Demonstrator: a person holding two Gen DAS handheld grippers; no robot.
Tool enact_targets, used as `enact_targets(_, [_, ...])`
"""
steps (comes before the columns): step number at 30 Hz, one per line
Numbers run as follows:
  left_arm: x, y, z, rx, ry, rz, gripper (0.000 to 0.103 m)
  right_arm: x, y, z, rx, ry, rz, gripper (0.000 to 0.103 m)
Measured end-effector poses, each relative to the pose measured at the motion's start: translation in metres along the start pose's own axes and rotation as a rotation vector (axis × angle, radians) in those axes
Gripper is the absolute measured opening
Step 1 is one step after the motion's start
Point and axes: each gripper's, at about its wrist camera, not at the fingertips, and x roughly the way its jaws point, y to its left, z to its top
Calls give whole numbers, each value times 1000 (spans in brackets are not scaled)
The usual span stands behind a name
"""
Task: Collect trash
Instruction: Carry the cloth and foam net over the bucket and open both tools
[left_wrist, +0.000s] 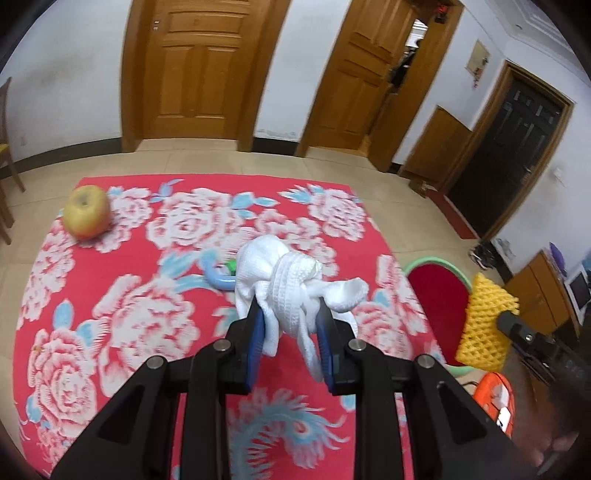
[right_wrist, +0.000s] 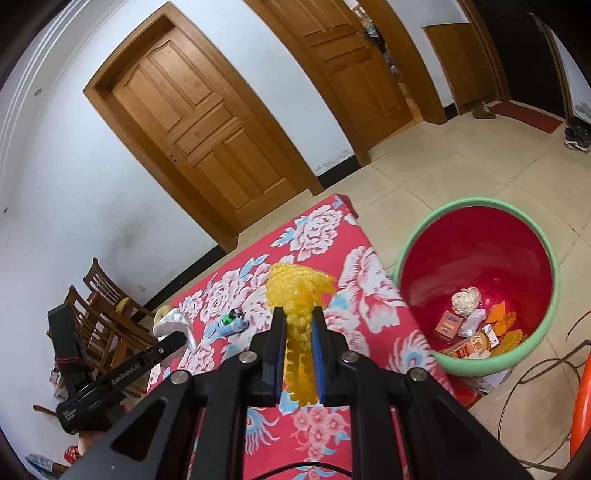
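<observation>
My left gripper (left_wrist: 290, 312) is shut on a white foam fruit net (left_wrist: 284, 280) and holds it above the red flowered tablecloth (left_wrist: 129, 295). My right gripper (right_wrist: 298, 314) is shut on a yellow foam fruit net (right_wrist: 297, 295) above the table's right edge; the net also shows in the left wrist view (left_wrist: 484, 325). The red bin with a green rim (right_wrist: 528, 343) stands on the floor to the right of the table and holds several pieces of trash (right_wrist: 469, 325). The white net and left gripper show at the left of the right wrist view (right_wrist: 173, 325).
A yellow apple (left_wrist: 86, 216) sits at the table's far left. A small blue and green item (left_wrist: 221, 275) lies mid-table behind the white net. Wooden chairs (right_wrist: 99, 310) stand left of the table. An orange object (left_wrist: 496, 400) and cables (right_wrist: 524, 384) lie near the bin.
</observation>
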Motion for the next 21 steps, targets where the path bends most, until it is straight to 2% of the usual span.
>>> enact_targets(6, [0,-24,-1,28,2,-39,26,-13,-24,2,51,-33,-2,15])
enact_targets(21, [30,-83,-11,95,40,-113,26,-39,-68,17,64,-94,-109,15])
